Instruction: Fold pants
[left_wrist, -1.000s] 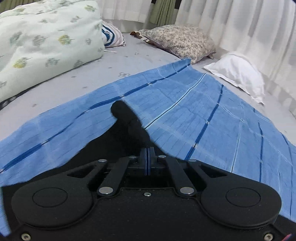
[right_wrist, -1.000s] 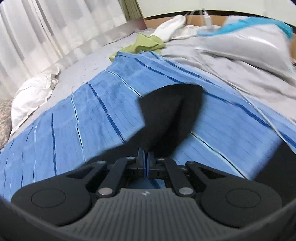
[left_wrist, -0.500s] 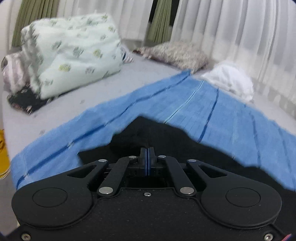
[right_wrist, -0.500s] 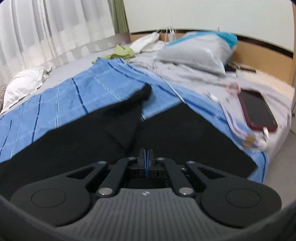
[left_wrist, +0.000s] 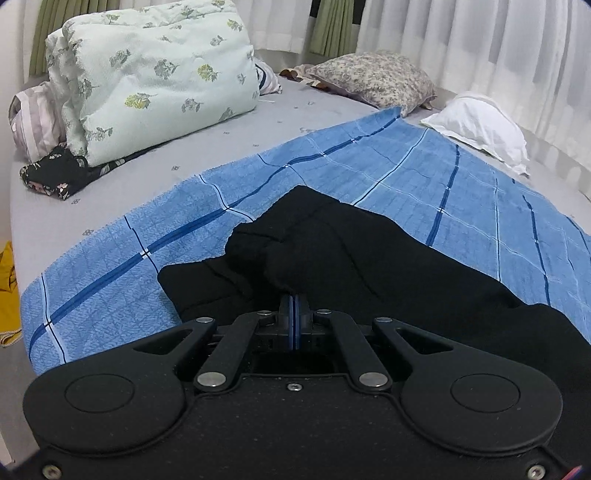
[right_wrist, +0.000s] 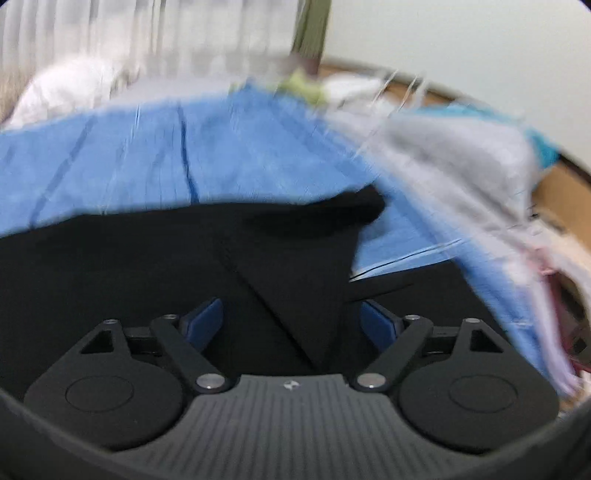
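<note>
left gripper (left_wrist: 294, 308): fingers clamped on black pants (left_wrist: 369, 258)
right gripper (right_wrist: 291, 325): fingers opening; pants fold between, pads clear
pants: on blue blanket (left_wrist: 424, 177)

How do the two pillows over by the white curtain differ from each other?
The flowered pillow carries a small dark floral print; the white pillow is plain. The flowered one lies further up the bed, beyond the blue blanket's corner; the white one sits beside its edge. Both rest on the grey sheet.

A home bedroom; bed (left_wrist: 110, 206), pillows (left_wrist: 376, 75), folded quilt (left_wrist: 155, 74), curtains (left_wrist: 480, 40).
</note>
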